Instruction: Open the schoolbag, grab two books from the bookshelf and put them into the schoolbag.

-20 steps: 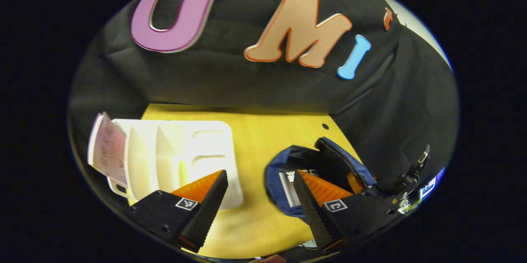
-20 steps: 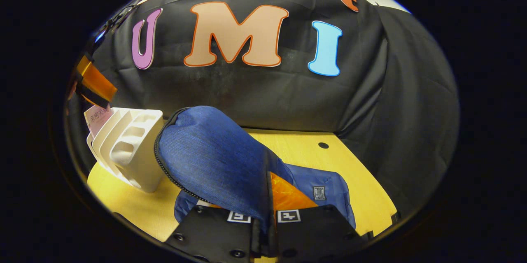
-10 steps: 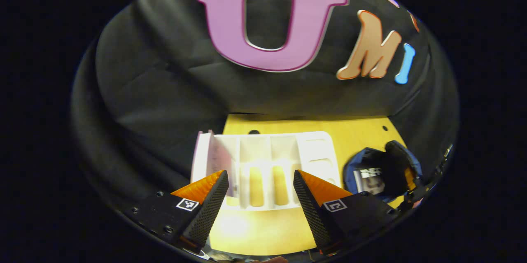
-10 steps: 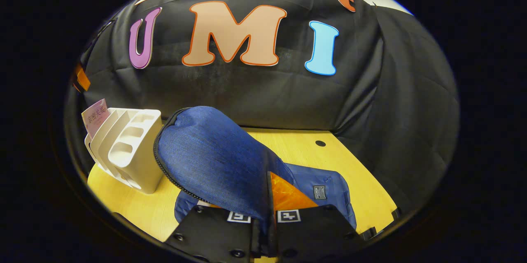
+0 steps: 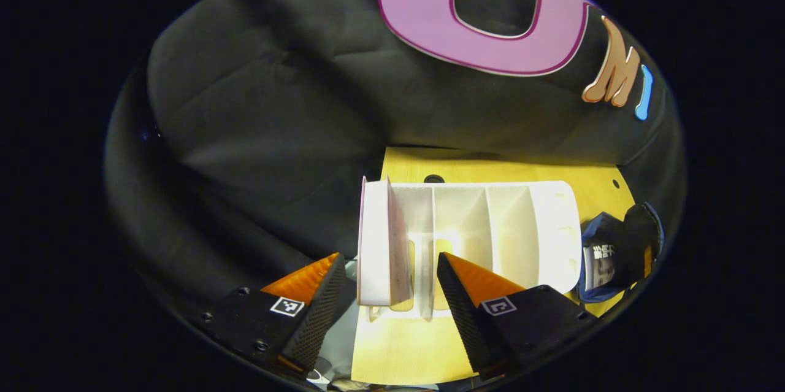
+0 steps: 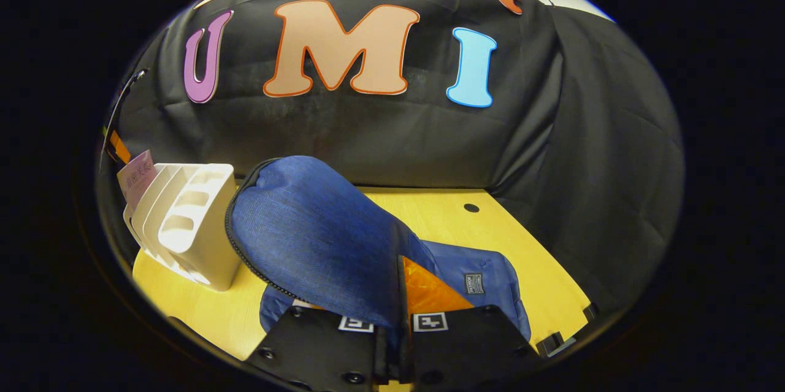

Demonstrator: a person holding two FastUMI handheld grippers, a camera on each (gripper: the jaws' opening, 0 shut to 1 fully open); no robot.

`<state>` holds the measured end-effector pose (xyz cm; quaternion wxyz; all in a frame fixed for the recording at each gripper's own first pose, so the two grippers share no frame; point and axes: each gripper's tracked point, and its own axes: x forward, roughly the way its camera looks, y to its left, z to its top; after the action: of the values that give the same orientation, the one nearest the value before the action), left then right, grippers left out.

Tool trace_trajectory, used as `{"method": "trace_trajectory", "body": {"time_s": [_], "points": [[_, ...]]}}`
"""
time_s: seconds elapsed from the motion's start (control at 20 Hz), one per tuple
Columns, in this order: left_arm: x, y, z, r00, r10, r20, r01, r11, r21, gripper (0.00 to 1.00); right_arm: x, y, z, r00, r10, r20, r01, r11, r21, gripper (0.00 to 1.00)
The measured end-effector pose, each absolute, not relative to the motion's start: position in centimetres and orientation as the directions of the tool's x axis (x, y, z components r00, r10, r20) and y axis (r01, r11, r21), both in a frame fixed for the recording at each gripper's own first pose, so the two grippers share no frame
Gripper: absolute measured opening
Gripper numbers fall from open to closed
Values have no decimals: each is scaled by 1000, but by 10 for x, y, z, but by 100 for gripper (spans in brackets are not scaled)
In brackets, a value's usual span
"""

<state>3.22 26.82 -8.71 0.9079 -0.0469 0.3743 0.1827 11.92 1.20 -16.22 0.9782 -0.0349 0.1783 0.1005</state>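
A white slotted bookshelf (image 5: 490, 226) stands on the yellow table (image 5: 398, 343). One pale pink book (image 5: 377, 245) stands upright in its leftmost slot. My left gripper (image 5: 386, 300) is open just in front of that book, its fingers on either side of the book's near edge without touching it. The blue schoolbag (image 6: 319, 238) lies on the table with its flap lifted. My right gripper (image 6: 395, 318) is shut on that flap and holds it up. In the left gripper view the open schoolbag (image 5: 613, 257) shows a book inside.
The black cloth wall (image 6: 368, 134) closes off the back and both sides of the table. The bookshelf (image 6: 190, 220) stands left of the bag in the right gripper view, with the pink book (image 6: 136, 174) at its far end. Small holes (image 6: 471, 208) mark the tabletop.
My left gripper has swung left from the schoolbag to the bookshelf and now faces the pink book. The right gripper keeps hold of the flap, barely moving.
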Motion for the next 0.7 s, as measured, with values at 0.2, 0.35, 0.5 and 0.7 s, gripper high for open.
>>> {"method": "trace_trajectory", "body": {"time_s": [0.2, 0.35, 0.5, 0.7], "points": [[47, 284, -118, 604, 284, -745, -370, 927, 53, 86, 119, 11, -164, 914, 171, -368, -197, 980, -35, 10], [54, 289, -136, 566, 268, -779, -366, 929, 54, 82, 118, 11, -165, 914, 163, -371, -190, 981, -39, 10], [64, 287, -145, 551, 243, -798, -338, 940, 53, 76, 118, 13, -165, 913, 161, -374, -191, 981, -45, 10], [71, 279, -157, 511, 215, -832, -324, 945, 44, 50, 118, 13, -166, 915, 160, -371, -190, 981, -48, 10]]}}
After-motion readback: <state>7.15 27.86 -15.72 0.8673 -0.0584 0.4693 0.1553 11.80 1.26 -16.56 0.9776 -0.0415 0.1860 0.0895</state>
